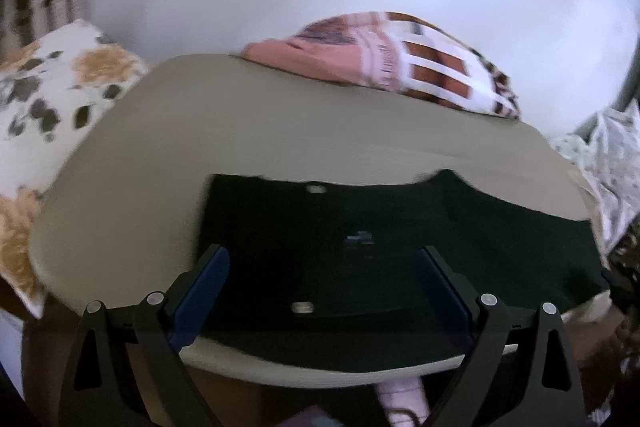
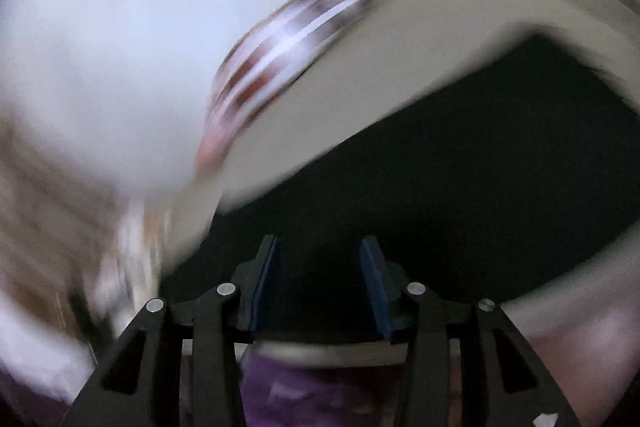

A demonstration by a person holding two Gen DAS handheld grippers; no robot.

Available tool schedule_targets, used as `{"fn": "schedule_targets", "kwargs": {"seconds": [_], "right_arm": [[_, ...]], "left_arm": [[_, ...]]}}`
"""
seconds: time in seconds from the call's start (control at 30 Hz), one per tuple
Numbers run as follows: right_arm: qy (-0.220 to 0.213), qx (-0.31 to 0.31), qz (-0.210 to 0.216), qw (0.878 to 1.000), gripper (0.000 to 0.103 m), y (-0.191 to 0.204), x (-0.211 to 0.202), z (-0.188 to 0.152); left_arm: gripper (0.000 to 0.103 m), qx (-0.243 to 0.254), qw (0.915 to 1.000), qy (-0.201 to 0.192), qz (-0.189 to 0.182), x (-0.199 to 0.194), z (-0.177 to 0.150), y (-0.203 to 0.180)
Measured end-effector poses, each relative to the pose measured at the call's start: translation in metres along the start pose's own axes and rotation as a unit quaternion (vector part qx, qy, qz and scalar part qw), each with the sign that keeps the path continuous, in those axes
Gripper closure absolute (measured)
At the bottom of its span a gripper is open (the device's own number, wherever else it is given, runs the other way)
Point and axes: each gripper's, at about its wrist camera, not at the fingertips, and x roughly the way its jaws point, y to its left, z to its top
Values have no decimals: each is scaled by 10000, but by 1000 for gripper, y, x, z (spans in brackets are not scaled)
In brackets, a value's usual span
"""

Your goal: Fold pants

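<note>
Black pants (image 1: 360,247) lie flat and folded on a beige table (image 1: 200,131), with a small white label and metal buttons showing. My left gripper (image 1: 322,259) is open wide, its blue pads on either side of the near part of the pants, just above them. In the blurred right wrist view the pants (image 2: 440,187) fill the lower right, and my right gripper (image 2: 320,247) is open over their near edge with nothing between the pads.
A pink, white and brown patterned pillow (image 1: 392,67) lies at the table's far edge. A white cushion with brown and grey patches (image 1: 48,99) sits to the left. A white wall is behind. Crumpled light fabric (image 1: 612,163) lies at the right.
</note>
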Motion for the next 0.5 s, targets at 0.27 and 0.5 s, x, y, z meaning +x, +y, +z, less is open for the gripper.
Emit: {"fn": "schedule_targets", "kwargs": {"seconds": [0.27, 0.5], "right_arm": [[-1195, 1158, 146, 9860, 71, -103, -93, 24], [-777, 881, 27, 9931, 71, -112, -60, 46]], "left_arm": [[9, 287, 9978, 483, -345, 31, 4, -59], [9, 436, 9962, 665, -363, 34, 5, -88]]}}
